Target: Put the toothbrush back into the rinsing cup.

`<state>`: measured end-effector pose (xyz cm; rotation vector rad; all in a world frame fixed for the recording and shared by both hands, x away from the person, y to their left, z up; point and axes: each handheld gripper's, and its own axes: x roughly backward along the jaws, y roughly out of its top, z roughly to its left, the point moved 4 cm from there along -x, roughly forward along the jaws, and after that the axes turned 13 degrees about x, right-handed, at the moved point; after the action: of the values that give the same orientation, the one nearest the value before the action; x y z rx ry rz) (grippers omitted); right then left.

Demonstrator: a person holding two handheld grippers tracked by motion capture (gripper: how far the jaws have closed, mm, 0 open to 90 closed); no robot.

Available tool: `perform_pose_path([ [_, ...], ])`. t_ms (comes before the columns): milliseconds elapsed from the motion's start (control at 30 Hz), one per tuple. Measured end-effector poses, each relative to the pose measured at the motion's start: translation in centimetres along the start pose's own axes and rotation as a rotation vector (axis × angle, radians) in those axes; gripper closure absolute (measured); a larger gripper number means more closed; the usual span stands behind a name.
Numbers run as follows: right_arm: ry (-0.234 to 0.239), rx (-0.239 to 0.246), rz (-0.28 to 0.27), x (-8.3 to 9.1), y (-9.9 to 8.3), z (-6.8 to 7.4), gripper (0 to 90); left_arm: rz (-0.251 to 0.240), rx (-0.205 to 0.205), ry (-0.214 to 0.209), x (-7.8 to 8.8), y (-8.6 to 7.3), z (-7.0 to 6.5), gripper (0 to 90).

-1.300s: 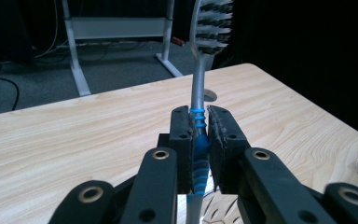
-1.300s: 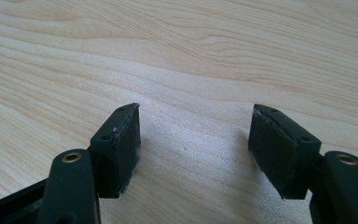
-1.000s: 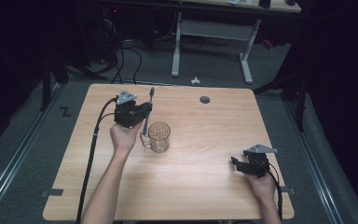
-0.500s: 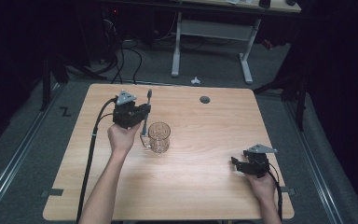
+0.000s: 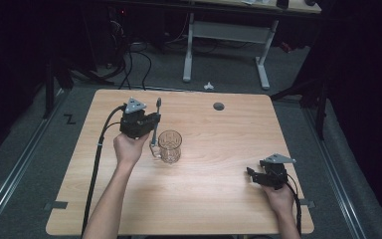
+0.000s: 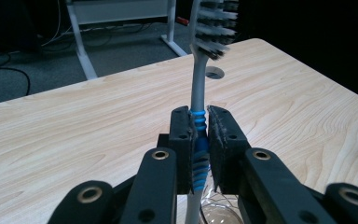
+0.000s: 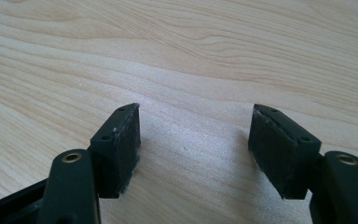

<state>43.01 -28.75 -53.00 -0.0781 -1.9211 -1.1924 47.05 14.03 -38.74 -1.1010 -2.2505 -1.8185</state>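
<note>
My left gripper (image 5: 151, 121) is shut on a grey toothbrush (image 5: 157, 106) with a blue ribbed grip, at the left of the wooden table (image 5: 219, 199). The brush stands nearly upright, bristle head up, its lower end down beside the handle of a clear glass mug (image 5: 169, 146). In the left gripper view the pads clamp the blue grip of the toothbrush (image 6: 198, 74), and the mug's rim (image 6: 214, 212) shows just below the left gripper (image 6: 199, 123). My right gripper (image 5: 251, 174) rests low at the table's front right. Its jaws stand open over bare wood, as the right gripper (image 7: 196, 140) view shows.
A round cable hole (image 5: 219, 106) sits near the table's far edge. Behind the table stand the white legs of another desk (image 5: 261, 55), with loose cables (image 5: 129, 55) on the floor. Metal rails (image 5: 15, 169) run along the floor at the left.
</note>
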Motion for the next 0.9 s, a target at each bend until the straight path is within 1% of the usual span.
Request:
perform_pose_path([
  [200,0.000,0.000,0.000,0.0,0.0,0.0,34.6,0.009,-0.002,-0.001,0.2,-0.1,0.1,80.4],
  [533,-0.001,0.001,0.000,0.0,0.0,0.0,34.5,0.009,0.026,-0.006,0.7,-0.6,0.7,80.4],
  [800,-0.001,0.001,0.000,0.0,0.0,0.0,34.5,0.012,0.023,-0.006,1.1,-0.9,0.7,80.4],
  [900,-0.001,0.002,0.000,0.0,0.0,0.0,34.5,0.022,0.022,-0.002,1.1,-1.0,0.8,80.4],
])
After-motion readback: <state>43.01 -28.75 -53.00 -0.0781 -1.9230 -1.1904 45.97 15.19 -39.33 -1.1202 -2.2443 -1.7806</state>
